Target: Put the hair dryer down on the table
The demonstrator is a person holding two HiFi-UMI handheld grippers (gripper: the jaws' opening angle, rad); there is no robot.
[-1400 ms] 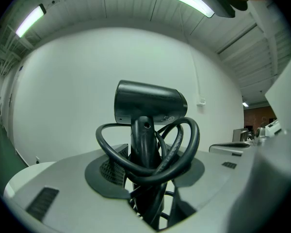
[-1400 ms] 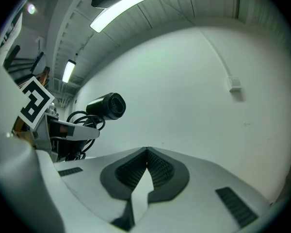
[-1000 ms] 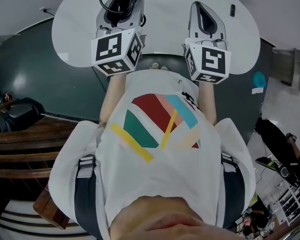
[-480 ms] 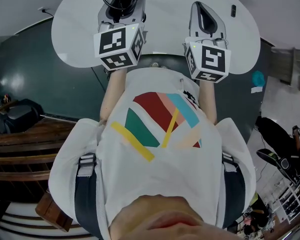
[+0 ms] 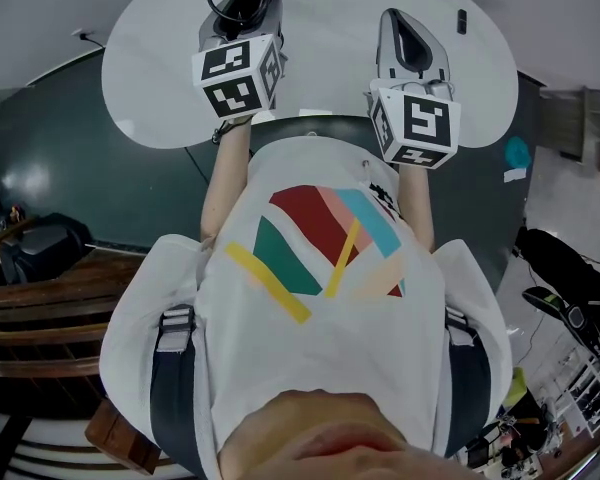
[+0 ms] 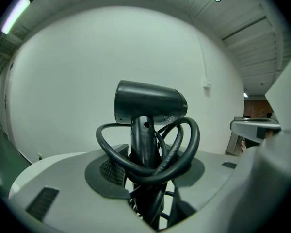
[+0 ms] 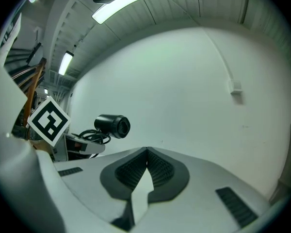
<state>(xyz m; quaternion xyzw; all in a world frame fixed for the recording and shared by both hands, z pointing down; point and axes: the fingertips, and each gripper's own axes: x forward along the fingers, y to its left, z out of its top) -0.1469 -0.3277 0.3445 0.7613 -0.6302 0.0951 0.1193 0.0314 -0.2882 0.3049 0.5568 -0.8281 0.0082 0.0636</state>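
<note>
While both reach forward over the tabletop, the left gripper has its jaws clamped on the handle of the upright dryer, cord looped round, barrel print too small to read, and the right gripper has its jaws pressed together, empty.

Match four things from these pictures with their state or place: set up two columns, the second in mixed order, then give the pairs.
Column one:
1. hair dryer
2. cord
3. right gripper
4. table

Column two:
A. white, lying under both grippers
B. jaws together, nothing between them
C. looped around the handle
D. black, clamped by its handle in the left gripper

Pairs: 1-D, 2-C, 3-B, 4-A
</note>
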